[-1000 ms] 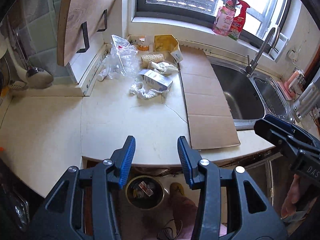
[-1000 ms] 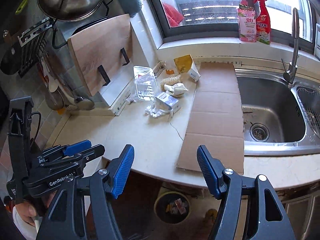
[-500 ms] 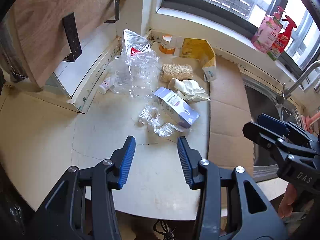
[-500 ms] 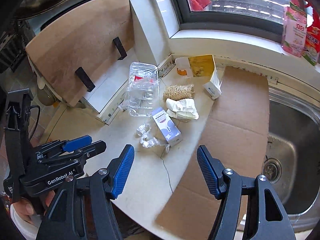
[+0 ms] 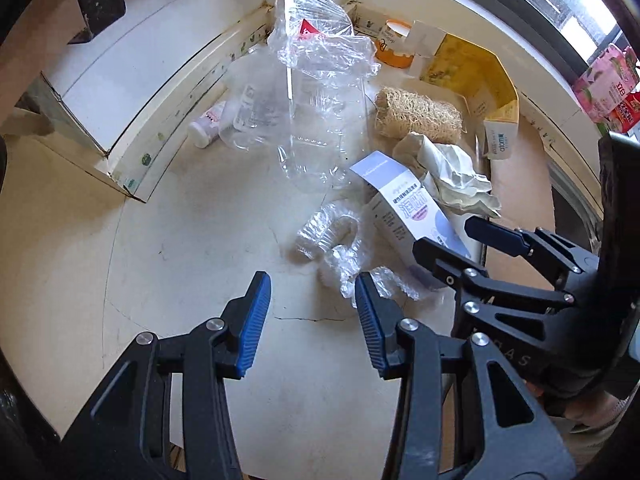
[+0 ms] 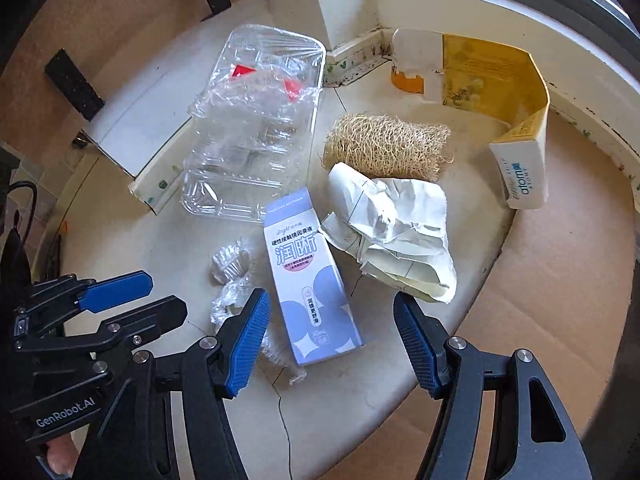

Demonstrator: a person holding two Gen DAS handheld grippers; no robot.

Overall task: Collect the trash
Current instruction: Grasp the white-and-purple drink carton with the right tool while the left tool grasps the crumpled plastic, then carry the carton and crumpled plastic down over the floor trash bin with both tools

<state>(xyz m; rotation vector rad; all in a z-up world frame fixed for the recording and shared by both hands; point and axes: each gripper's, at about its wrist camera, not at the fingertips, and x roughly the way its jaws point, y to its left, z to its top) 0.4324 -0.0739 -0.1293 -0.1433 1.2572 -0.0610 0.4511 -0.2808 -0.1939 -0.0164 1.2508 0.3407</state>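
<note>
Trash lies in a heap on the cream counter. A white and purple carton (image 6: pixel 310 280) lies flat, also in the left wrist view (image 5: pixel 412 216). Crumpled clear wrap (image 5: pixel 340 252) sits left of it (image 6: pixel 232 280). Crumpled white paper (image 6: pixel 396 236), a loofah (image 6: pixel 386 148), a clear plastic tray (image 6: pixel 252 120) and a yellow box (image 6: pixel 516 120) lie behind. My left gripper (image 5: pixel 310 312) is open, just short of the wrap. My right gripper (image 6: pixel 332 340) is open, its fingers on either side of the carton's near end.
A flat cardboard sheet (image 6: pixel 560 280) covers the counter on the right. A wooden cutting board (image 6: pixel 100 40) leans on the wall at the left. A small white bottle (image 5: pixel 206 126) and an orange cup (image 6: pixel 406 80) stand near the wall. The counter's front edge is close below both grippers.
Both grippers have moved forward and down over the counter toward the trash heap. The floor bin and the sink have dropped out of view. Both stay open.
</note>
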